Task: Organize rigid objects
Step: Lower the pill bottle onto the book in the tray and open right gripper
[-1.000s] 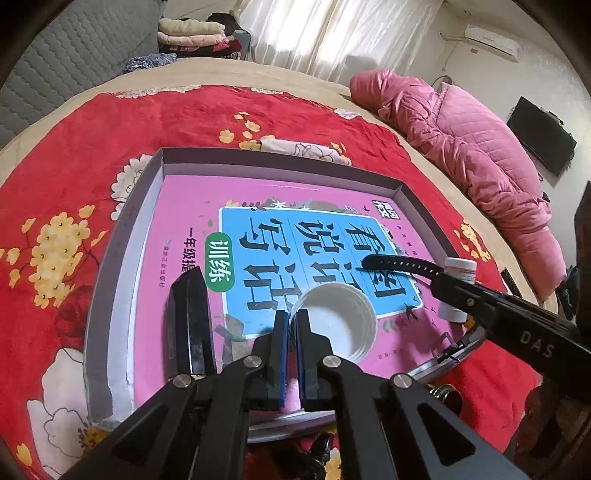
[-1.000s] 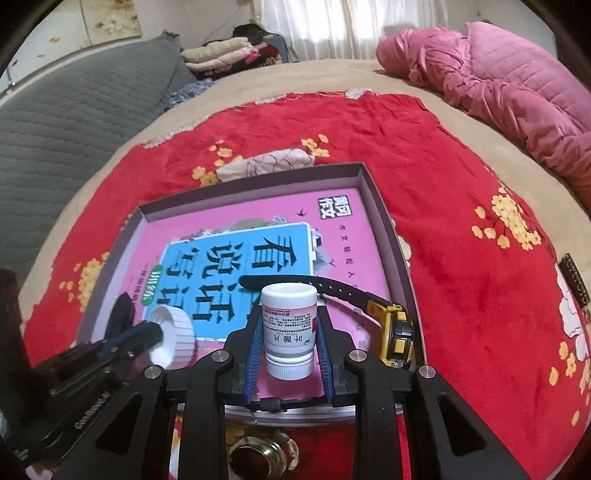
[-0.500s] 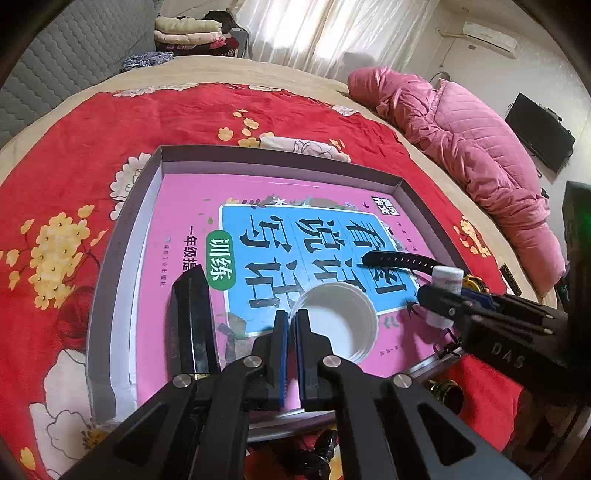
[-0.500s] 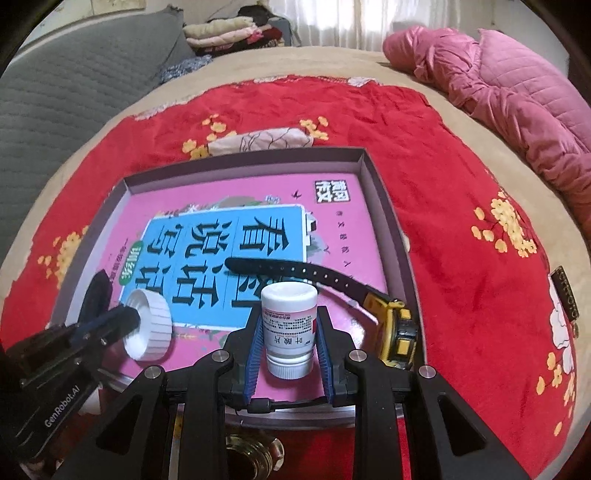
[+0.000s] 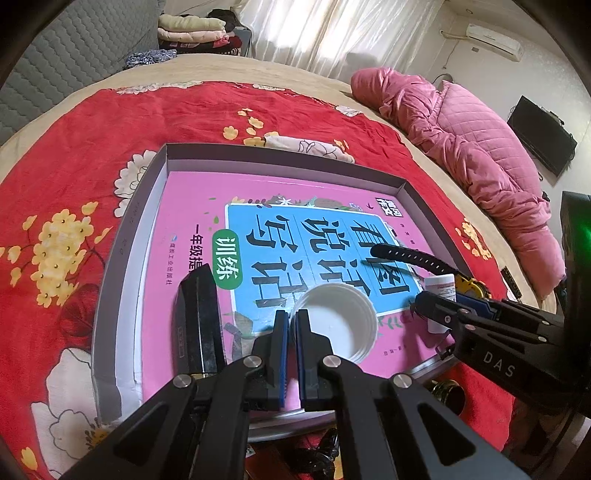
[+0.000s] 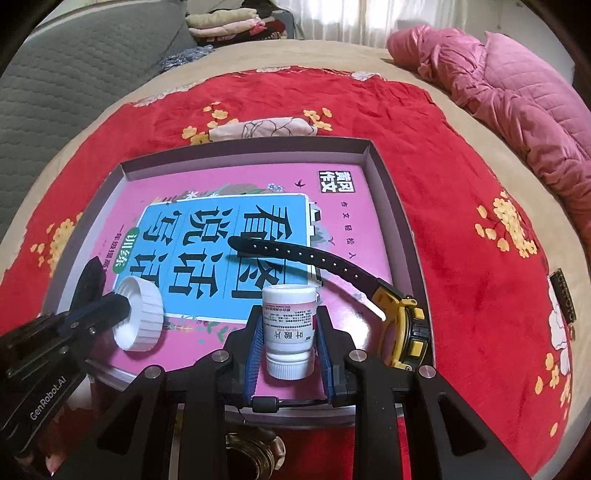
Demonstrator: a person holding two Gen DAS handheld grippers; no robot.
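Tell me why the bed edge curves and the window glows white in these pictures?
Left wrist view: the lens bends the box sides and darkens the corners; the bright curtains wash out. Right wrist view: same bowing, dimmer light, the bottle sharp.

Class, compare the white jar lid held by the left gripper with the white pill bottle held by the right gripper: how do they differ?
The lid is wide, shallow and open, tilted; the bottle is narrower, taller, closed and upside down. The lid is plain and ribbed; the bottle carries a printed label. Both are white plastic, gripped over the box.
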